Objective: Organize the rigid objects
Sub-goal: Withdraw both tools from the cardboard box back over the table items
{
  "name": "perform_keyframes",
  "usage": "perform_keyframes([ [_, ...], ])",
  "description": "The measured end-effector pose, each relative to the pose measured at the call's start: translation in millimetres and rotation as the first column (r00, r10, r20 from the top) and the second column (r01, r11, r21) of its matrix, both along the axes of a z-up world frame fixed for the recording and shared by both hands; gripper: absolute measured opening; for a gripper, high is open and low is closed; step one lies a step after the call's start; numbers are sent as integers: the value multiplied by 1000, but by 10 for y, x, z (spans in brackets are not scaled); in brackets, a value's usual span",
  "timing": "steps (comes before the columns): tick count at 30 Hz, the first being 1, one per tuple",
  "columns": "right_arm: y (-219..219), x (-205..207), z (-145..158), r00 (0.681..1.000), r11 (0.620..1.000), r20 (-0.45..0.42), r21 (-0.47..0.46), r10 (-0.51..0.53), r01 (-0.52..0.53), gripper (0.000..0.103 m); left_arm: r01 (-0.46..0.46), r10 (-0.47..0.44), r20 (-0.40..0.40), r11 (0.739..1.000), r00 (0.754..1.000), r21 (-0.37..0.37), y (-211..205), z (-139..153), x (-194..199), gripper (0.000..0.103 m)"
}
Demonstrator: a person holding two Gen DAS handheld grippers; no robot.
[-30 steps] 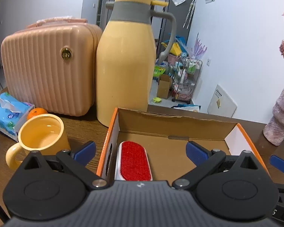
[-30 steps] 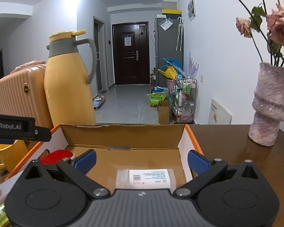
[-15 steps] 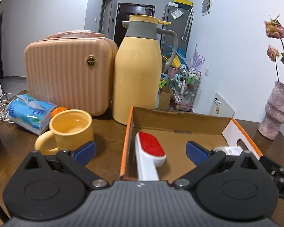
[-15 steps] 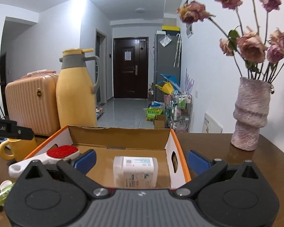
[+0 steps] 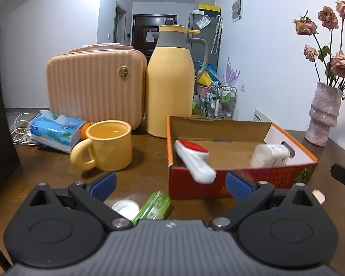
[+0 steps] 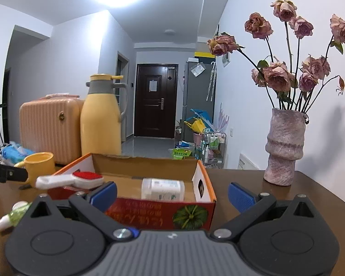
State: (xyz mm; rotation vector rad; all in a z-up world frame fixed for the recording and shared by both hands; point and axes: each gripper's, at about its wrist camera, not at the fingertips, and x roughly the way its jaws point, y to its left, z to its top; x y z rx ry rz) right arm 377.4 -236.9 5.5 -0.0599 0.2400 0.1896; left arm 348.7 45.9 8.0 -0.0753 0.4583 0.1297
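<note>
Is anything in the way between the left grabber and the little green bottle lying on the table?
Nothing visible is. The green bottle lies on its side on the table right in front of the left gripper, whose fingers are wide open and empty. The cardboard box sits just behind the bottle.

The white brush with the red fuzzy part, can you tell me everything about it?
The white plastic brush with the red fuzzy pad has a flat oval head covered in red bristly fabric and a long white handle with ridges. It lies tilted in the left end of the open cardboard box, head down inside, red side up. Its handle rests on the box's front wall and sticks out over the edge. No claw touches it. In the right wrist view it shows the same slanted pose.
</note>
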Motion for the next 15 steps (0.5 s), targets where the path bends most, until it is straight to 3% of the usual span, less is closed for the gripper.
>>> perform_keyframes([
  [15, -25, -519, -350, 996, 1000, -94, -9, 2, -3, 103, -28, 28, -29, 1000, 999, 1, 316, -264, -509, 103],
])
